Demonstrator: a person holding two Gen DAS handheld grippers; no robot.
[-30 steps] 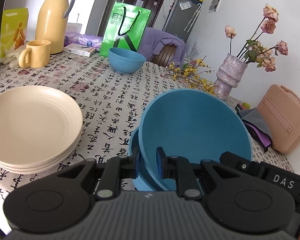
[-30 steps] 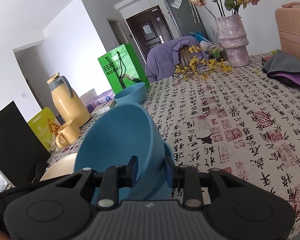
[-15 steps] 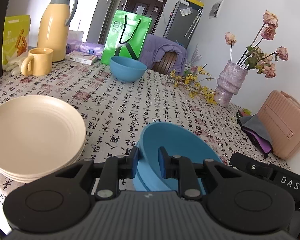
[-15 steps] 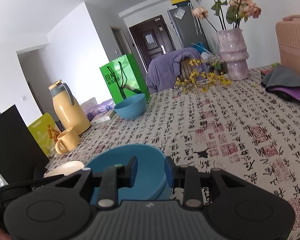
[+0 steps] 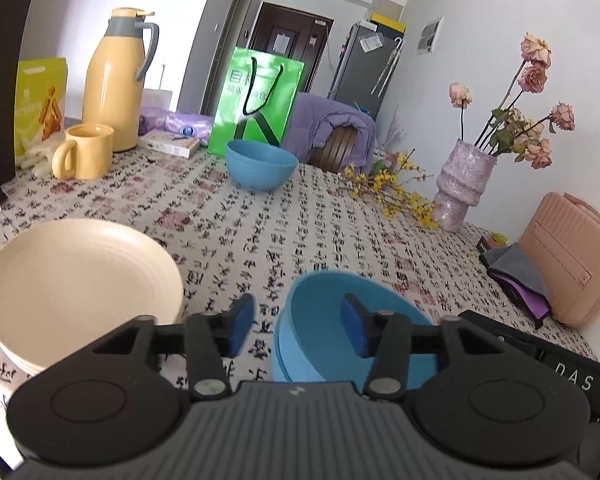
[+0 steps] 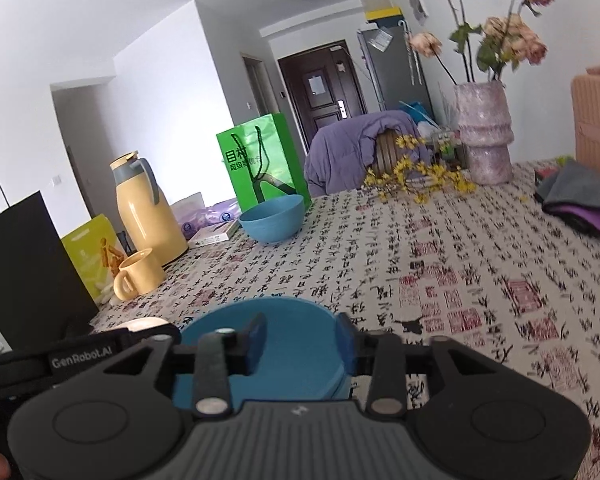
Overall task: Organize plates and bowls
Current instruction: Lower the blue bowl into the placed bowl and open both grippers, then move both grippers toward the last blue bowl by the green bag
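While both sets of jaws are opening, the stacked blue bowls (image 5: 320, 320) sit released on the patterned tablecloth (image 5: 228, 224). Left gripper (image 5: 296, 330) and right gripper (image 6: 300, 344) straddle their rim. Cream plates (image 5: 76, 292) lie just beside; another blue bowl (image 5: 260, 164) sits well beyond.

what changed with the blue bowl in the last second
The near blue bowl went from tilted up on its rim to nested flat in the bowl beneath. Both tongs, left and right, are opening and have let go of its rim. The cream plates and far bowl stayed put.
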